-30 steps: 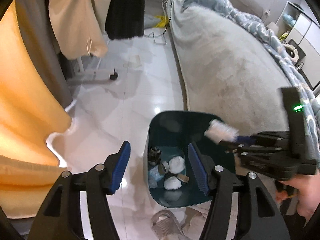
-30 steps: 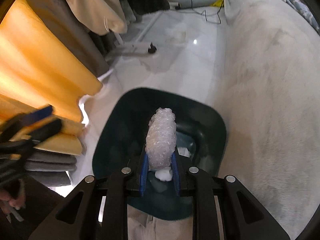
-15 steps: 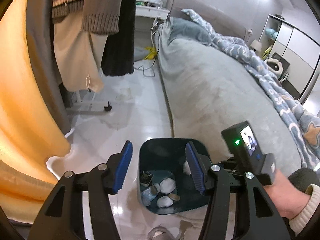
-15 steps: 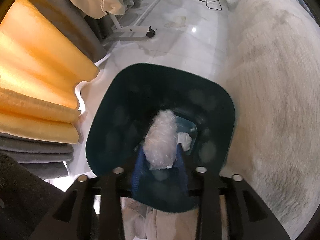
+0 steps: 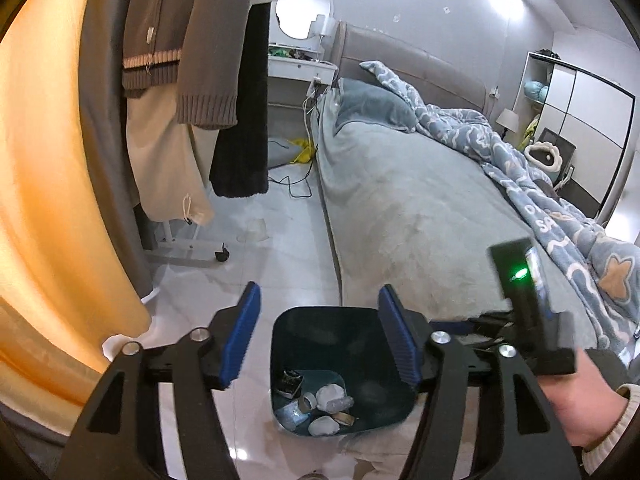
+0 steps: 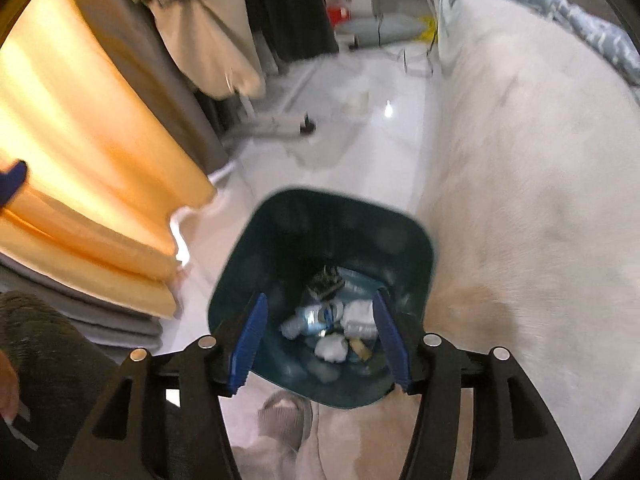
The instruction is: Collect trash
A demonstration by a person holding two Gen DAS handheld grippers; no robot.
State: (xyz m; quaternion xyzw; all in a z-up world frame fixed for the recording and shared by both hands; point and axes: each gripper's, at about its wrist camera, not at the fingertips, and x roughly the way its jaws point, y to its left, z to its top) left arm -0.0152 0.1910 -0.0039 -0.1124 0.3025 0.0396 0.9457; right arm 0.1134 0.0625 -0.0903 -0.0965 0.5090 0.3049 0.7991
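Grippers left (image 5: 318, 340), right (image 6: 320, 342) opening, empty, above trash bin (image 6: 280, 232)

Little can be read here. On the patterned blue blanket (image 5: 560, 216) on the bed, large pale letters show in the left wrist view: a "D" and below it what looks like "SA", the rest lost in the folds. The plastic bottle (image 6: 316, 314) lying in the dark green bin (image 6: 420, 248) carries a blue and white label, but its print is too blurred to make out. The small screen (image 5: 534, 268) on the device beside the green light shows no legible characters. Nothing else bears readable text, numbers or signs.
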